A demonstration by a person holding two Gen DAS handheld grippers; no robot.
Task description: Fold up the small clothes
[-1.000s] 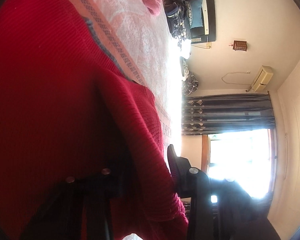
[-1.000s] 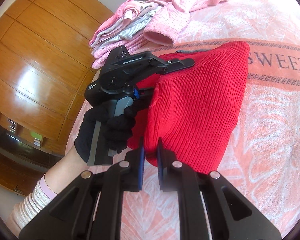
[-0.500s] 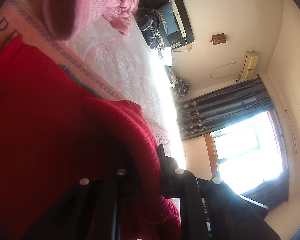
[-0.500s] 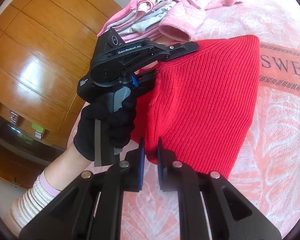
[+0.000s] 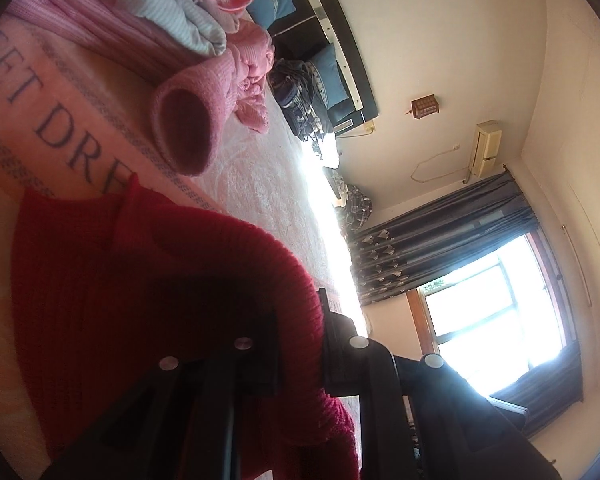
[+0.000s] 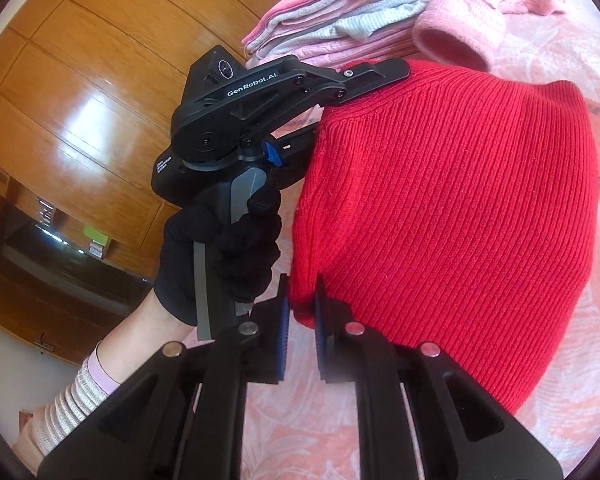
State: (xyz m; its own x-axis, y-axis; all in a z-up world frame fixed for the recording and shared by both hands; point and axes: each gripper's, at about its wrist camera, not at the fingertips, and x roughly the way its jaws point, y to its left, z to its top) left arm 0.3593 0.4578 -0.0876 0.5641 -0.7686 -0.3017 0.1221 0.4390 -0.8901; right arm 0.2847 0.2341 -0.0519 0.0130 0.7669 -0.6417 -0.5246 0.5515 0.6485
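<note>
1. While we look along the right gripper (image 6: 300, 312), we count its two blue-padded fingers (image 6: 281, 322) closed on one lower corner of the single red knit sweater (image 6: 452, 216), the fabric pinched directly between the pads.
2. Just left of our right tool, one black-gloved hand (image 6: 220, 256) grips the handle of the left gripper (image 6: 376, 70), whose upper finger lies over the sweater's far top edge; a ribbed pale sleeve (image 6: 72, 400) shows at the wrist.
3. From the left wrist camera, the left gripper (image 5: 300, 344) has a thick roll of the red knit sweater (image 5: 148, 280) clamped between its two dark fingers (image 5: 336, 344), the cloth bulging over and ahead of them and hiding much of the nearer finger.
4. Beneath the sweater lies one pink bedspread (image 6: 580, 400) with printed lettering (image 5: 60, 136) running ahead of the left tool.
5. Beyond the sweater we see one open pink cuff (image 6: 456, 36) and one stack of folded pink and grey clothes (image 6: 340, 20), plus one loose pink garment (image 5: 252, 80) heaped past them.
6. Farthest out: one wooden wardrobe (image 6: 80, 80) left of the right tool, and one dark headboard (image 5: 340, 40), one curtained window (image 5: 492, 308) and one wall-mounted air conditioner (image 5: 486, 148) ahead of the left.
</note>
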